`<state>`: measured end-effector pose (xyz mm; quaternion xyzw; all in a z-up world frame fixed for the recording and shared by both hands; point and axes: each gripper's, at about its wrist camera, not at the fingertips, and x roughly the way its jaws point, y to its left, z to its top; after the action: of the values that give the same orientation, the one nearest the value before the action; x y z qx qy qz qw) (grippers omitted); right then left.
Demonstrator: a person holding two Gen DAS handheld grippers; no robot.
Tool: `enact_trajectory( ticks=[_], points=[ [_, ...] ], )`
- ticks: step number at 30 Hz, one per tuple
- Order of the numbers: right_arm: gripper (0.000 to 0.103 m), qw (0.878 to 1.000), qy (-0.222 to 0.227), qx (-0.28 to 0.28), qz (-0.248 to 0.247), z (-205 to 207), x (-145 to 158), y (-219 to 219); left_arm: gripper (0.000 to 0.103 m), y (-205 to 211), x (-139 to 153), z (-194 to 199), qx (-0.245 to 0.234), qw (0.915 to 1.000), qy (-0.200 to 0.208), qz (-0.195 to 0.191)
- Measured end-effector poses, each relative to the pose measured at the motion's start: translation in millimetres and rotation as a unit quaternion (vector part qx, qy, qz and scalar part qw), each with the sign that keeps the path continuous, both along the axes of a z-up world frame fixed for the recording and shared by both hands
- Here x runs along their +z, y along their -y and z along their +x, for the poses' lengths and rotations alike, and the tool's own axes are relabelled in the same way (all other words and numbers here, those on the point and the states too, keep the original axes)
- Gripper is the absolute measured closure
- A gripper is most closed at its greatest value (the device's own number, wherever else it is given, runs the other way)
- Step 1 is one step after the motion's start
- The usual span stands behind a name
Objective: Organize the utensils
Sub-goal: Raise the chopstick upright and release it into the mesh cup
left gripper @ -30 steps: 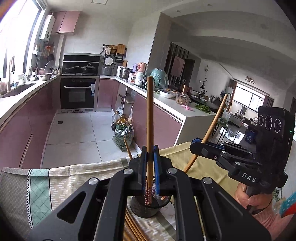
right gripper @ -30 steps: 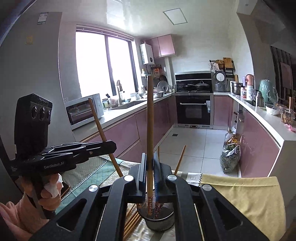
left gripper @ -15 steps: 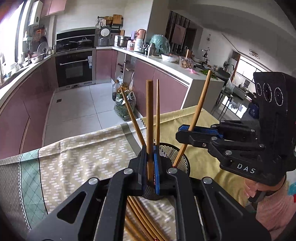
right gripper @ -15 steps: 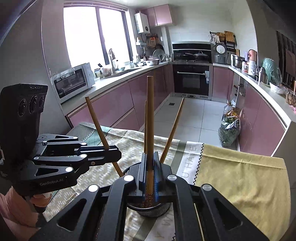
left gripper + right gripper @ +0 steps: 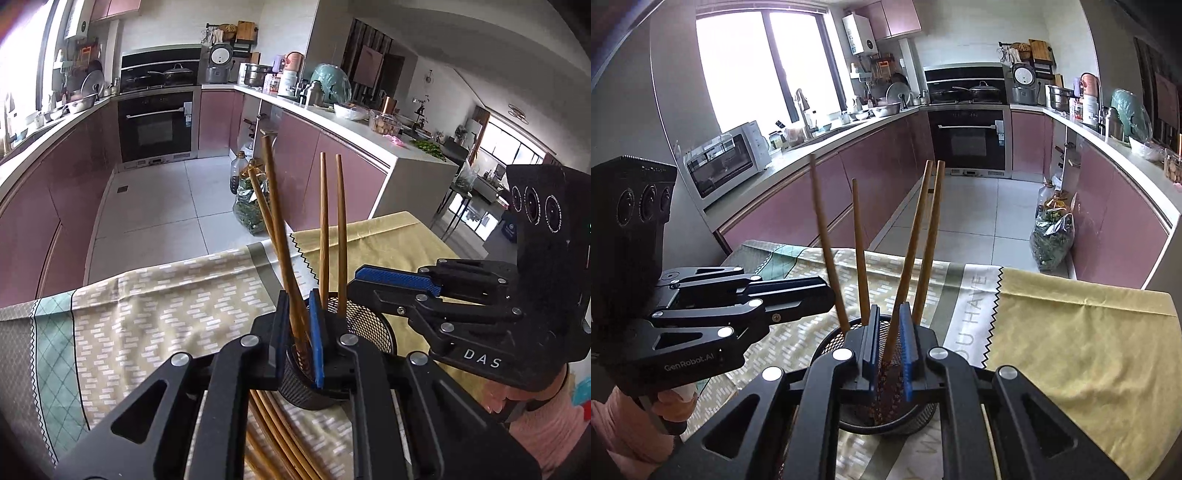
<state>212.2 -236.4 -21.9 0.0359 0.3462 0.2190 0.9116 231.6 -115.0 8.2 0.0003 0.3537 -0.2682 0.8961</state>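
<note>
Four wooden chopsticks (image 5: pixel 323 221) stand tilted in a black mesh cup (image 5: pixel 364 323) on a table covered by patterned cloths. One of them passes between the blue pads of the left gripper (image 5: pixel 297 332), whose jaws are opening and stand slightly apart around the stick, which leans off toward the left pad. In the right wrist view another chopstick (image 5: pixel 908 258) slants up between the right gripper (image 5: pixel 889 347) pads; those jaws are opening too, with a visible gap on both sides of the stick. Both grippers hang just above the cup's rim, facing it from opposite sides. More chopsticks (image 5: pixel 273 435) lie flat on the cloth (image 5: pixel 166 314) below the left gripper. Beyond the table is a kitchen with pink cabinets (image 5: pixel 875 173) and a black oven (image 5: pixel 969 138).
</note>
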Motion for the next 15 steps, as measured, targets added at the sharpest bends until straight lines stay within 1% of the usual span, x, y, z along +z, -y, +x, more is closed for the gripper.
enact_trajectory(
  ticks=[2, 6, 7, 9, 10, 11, 13, 15],
  points=[
    [0.082, 1.0, 0.006, -0.001, 0.007, -4.5, 1.3, 2.6, 0.084, -4.0, 0.2, -4.4, 0.008, 0.9999, 0.006, -0.002],
    [0.079, 1.0, 0.016, 0.001, 0.017, -16.7, 4.4, 5.6, 0.082, -14.0, 3.2, -18.8, 0.018, 0.9995, 0.026, -0.005],
    [0.078, 1.0, 0.02, 0.003, 0.019, -21.1, 5.5, 5.8, 0.08, -16.9, 4.2, -22.8, 0.021, 0.9992, 0.032, -0.005],
    [0.073, 0.999, 0.027, 0.011, 0.023, -31.0, 7.1, 5.3, 0.075, -23.1, 6.0, -35.6, 0.03, 0.9985, 0.046, -0.002],
    [0.067, 0.999, 0.031, 0.018, 0.023, -36.7, 7.9, 4.1, 0.072, -25.3, 6.7, -42.9, 0.032, 0.998, 0.054, 0.0],
    [0.064, 0.999, 0.037, 0.024, 0.019, -42.8, 8.5, 2.0, 0.072, -28.0, 8.3, -48.1, 0.036, 0.9975, 0.061, 0.005],
    [0.063, 0.998, 0.048, 0.035, 0.004, -55.8, 8.4, -2.9, 0.069, -34.3, 8.0, -60.6, 0.042, 0.9963, 0.073, 0.013],
    [0.06, 0.998, 0.05, 0.045, -0.001, -66.5, 6.1, -7.0, 0.067, -40.5, 5.3, -72.8, 0.044, 0.9959, 0.077, 0.017]
  ],
)
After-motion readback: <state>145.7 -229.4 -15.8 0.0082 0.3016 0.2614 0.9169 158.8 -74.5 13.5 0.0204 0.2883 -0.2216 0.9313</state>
